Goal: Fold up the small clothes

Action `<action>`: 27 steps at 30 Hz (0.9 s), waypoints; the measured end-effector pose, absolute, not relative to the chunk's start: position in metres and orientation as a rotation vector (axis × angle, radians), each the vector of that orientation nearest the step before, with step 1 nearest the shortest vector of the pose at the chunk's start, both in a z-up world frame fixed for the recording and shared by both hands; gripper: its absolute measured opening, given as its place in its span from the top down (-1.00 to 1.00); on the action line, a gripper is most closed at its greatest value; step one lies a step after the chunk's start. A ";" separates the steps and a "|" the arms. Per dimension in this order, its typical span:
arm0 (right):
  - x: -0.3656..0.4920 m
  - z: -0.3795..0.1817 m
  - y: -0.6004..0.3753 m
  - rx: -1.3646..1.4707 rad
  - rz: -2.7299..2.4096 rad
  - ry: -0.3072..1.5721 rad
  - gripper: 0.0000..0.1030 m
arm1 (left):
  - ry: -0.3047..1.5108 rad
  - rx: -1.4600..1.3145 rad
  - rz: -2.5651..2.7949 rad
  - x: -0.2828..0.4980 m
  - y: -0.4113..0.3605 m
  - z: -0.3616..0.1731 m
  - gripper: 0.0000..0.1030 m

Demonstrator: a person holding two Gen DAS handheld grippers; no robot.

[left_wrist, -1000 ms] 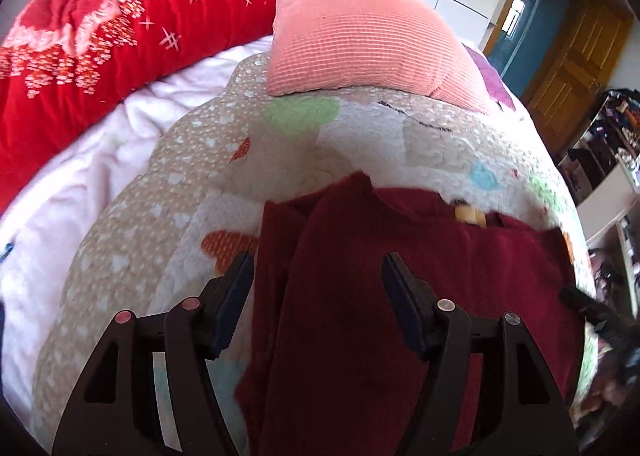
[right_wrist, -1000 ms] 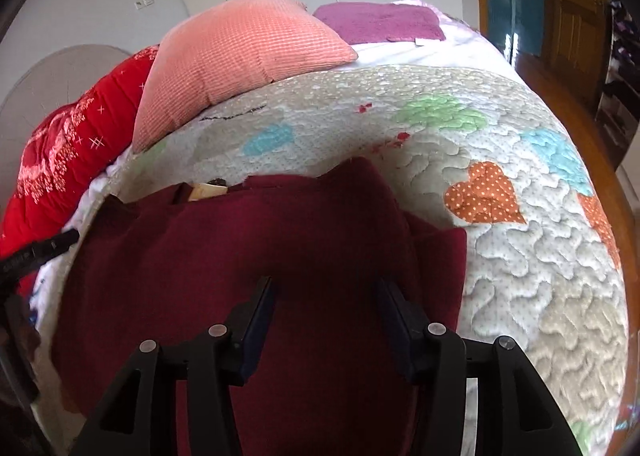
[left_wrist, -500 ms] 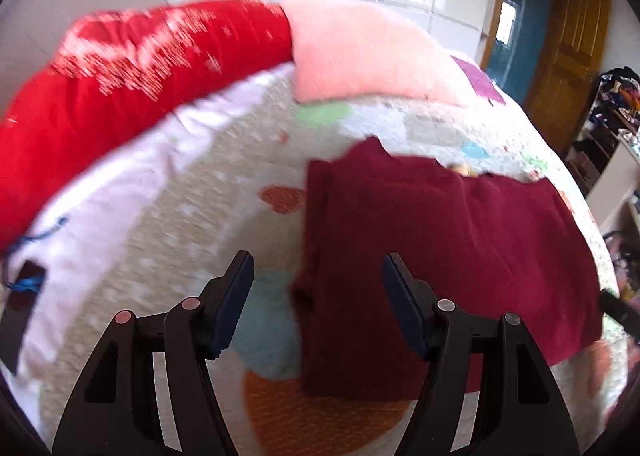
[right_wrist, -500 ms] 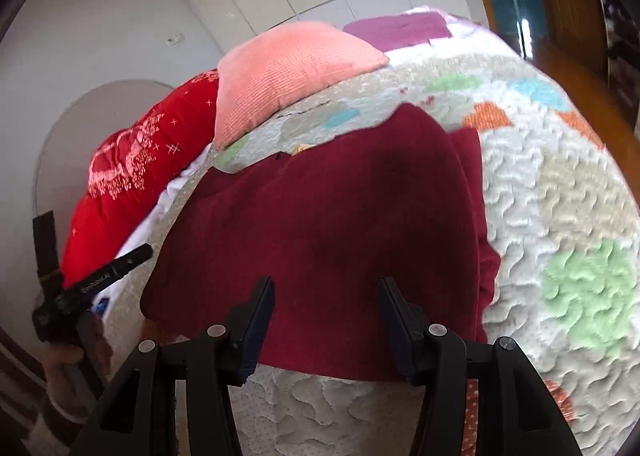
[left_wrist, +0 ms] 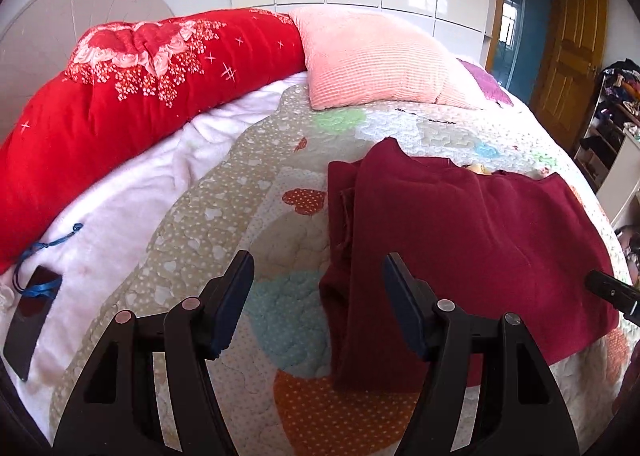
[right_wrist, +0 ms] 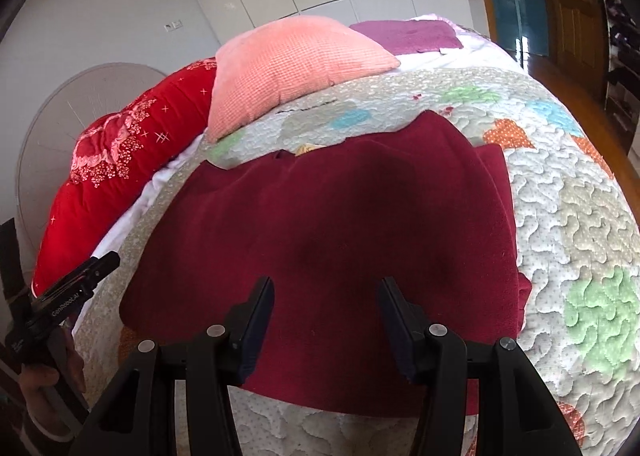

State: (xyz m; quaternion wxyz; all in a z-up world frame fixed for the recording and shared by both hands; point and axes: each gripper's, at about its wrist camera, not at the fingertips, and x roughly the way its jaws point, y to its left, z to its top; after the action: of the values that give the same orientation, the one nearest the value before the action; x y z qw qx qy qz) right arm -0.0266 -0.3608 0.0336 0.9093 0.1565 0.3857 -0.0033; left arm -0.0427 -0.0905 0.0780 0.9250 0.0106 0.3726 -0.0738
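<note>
both grippers, left gripper (left_wrist: 318, 298) and right gripper (right_wrist: 326, 318), hover released and empty above the maroon garment (right_wrist: 340, 240) lying partly folded on the quilt (right_wrist: 568, 224).

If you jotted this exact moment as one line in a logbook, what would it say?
Fold small clothes | left claw: open, empty | right claw: open, empty | maroon garment: flat on quilt, side folded in

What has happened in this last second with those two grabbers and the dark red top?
Both grippers, left and right, drew back and up from the maroon garment, fingers open and empty throughout. The garment stayed flat on the quilt, sides folded in; the pillow is unmoved.
</note>
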 end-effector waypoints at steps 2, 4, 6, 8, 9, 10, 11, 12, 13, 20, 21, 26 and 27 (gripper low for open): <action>-0.025 0.029 -0.367 0.329 -0.032 0.803 -0.01 | 0.779 0.004 -0.160 -0.039 -0.089 0.074 -0.29; -0.024 0.029 -0.374 0.336 -0.054 0.790 -0.01 | 0.792 -0.018 -0.171 -0.035 -0.087 0.071 -0.29; -0.022 0.027 -0.382 0.343 -0.079 0.781 -0.01 | 0.801 -0.038 -0.181 -0.033 -0.086 0.067 -0.29; -0.013 0.018 -0.389 0.331 -0.110 0.825 -0.01 | 0.813 -0.049 -0.191 -0.029 -0.086 0.060 -0.29; -0.010 0.013 -0.391 0.328 -0.115 0.855 -0.01 | 0.820 -0.057 -0.199 -0.027 -0.085 0.057 -0.29; -0.009 0.011 -0.392 0.331 -0.111 0.859 -0.01 | 0.832 -0.074 -0.216 -0.025 -0.084 0.053 -0.29; -0.009 0.014 -0.391 0.330 -0.117 0.852 -0.01 | 0.841 -0.087 -0.225 -0.023 -0.082 0.049 -0.29; -0.009 0.018 -0.389 0.324 -0.122 0.851 -0.01 | 0.856 -0.105 -0.233 -0.020 -0.081 0.044 -0.29; -0.009 0.022 -0.385 0.318 -0.119 0.846 -0.01 | 0.873 -0.121 -0.242 -0.017 -0.079 0.039 -0.29; 0.038 0.051 -0.321 0.330 0.136 0.816 -0.01 | 0.946 -0.280 -0.294 -0.004 -0.064 0.022 -0.50; 0.053 0.053 -0.307 0.322 0.166 0.820 -0.01 | 0.948 -0.293 -0.297 -0.003 -0.062 0.021 -0.51; 0.124 0.051 -0.244 0.201 0.246 0.858 -0.01 | 0.925 -0.254 -0.284 -0.006 -0.068 0.022 -0.52; 0.137 0.048 -0.234 0.172 0.248 0.866 -0.01 | 0.922 -0.256 -0.283 -0.006 -0.068 0.022 -0.53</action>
State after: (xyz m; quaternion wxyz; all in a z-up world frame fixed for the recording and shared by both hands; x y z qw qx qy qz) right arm 0.1370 -0.2336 0.0483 0.8966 0.0832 0.4181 0.1196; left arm -0.0059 -0.0684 0.0216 0.8780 -0.1230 0.4423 -0.1357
